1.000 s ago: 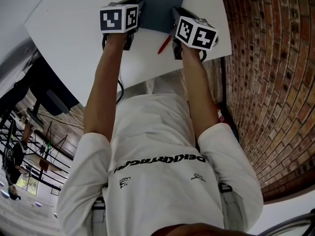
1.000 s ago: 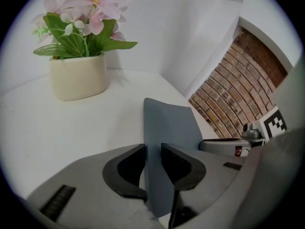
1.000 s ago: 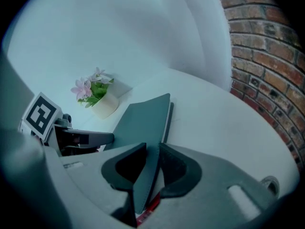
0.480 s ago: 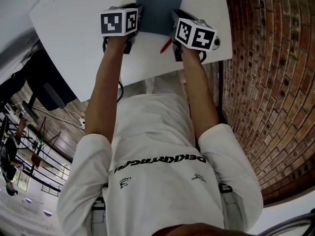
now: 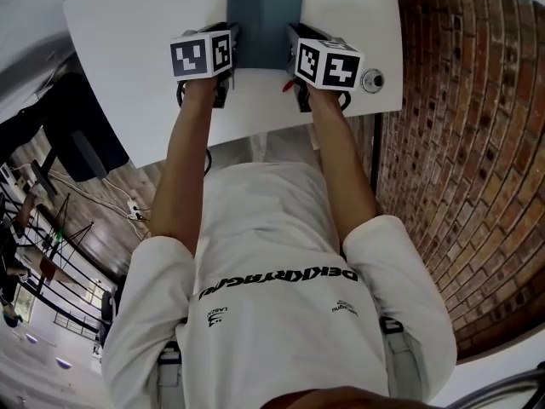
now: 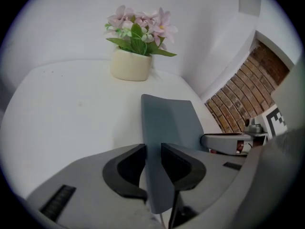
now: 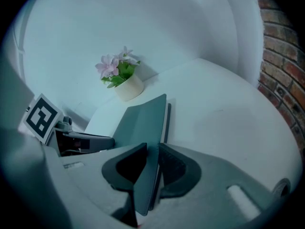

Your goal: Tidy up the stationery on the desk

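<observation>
A grey-blue notebook (image 5: 265,20) lies on the white desk (image 5: 128,41) straight ahead of me. My left gripper (image 5: 232,45) is shut on its near left edge, the grey cover (image 6: 169,123) pinched between the jaws. My right gripper (image 5: 294,49) is shut on the near right edge; in the right gripper view the cover (image 7: 140,120) passes between the jaws of that gripper (image 7: 151,163). In the left gripper view the left gripper (image 6: 152,159) holds the sheet upright. A red pen (image 5: 289,86) peeks out beside the right gripper, mostly hidden.
A cream pot of pink flowers (image 6: 131,63) stands at the desk's far side, against the white wall. A round metal fitting (image 5: 371,81) sits in the desk near its right edge. A brick wall (image 5: 460,143) runs close along the right.
Both grippers have shifted slightly left and closer together with the notebook still held. The red pen is now largely covered by the right gripper.
</observation>
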A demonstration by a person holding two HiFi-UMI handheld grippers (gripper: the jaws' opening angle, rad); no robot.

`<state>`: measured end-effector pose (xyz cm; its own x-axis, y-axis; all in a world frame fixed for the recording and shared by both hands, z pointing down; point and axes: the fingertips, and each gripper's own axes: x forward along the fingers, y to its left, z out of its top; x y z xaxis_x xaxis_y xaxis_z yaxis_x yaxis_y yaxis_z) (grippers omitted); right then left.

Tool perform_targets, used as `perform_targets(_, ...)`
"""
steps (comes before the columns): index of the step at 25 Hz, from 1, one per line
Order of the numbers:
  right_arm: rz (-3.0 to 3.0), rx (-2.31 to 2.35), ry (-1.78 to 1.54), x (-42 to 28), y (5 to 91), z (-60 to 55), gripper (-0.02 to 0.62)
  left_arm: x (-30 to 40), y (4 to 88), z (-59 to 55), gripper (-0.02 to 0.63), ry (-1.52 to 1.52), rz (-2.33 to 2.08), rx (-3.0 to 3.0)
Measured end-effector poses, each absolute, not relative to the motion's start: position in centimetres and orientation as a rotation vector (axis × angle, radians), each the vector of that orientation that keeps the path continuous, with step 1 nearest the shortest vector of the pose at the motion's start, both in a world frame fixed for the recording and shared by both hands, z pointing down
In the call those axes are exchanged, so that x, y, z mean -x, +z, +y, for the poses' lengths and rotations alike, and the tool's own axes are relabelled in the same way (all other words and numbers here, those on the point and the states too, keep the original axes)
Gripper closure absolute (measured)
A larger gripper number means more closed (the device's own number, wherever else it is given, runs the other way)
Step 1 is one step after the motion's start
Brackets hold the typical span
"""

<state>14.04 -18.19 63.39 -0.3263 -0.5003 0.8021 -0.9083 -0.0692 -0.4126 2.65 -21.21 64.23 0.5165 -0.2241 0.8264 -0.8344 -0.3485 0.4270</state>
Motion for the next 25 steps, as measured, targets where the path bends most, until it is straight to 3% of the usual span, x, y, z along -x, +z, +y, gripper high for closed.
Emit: perform_targets(25,-1.892,-1.217,1.302,-5.6,64.3,-14.4,0.520,6.1,64.0,-14.0,0.502,0.753,-1.007,-1.693)
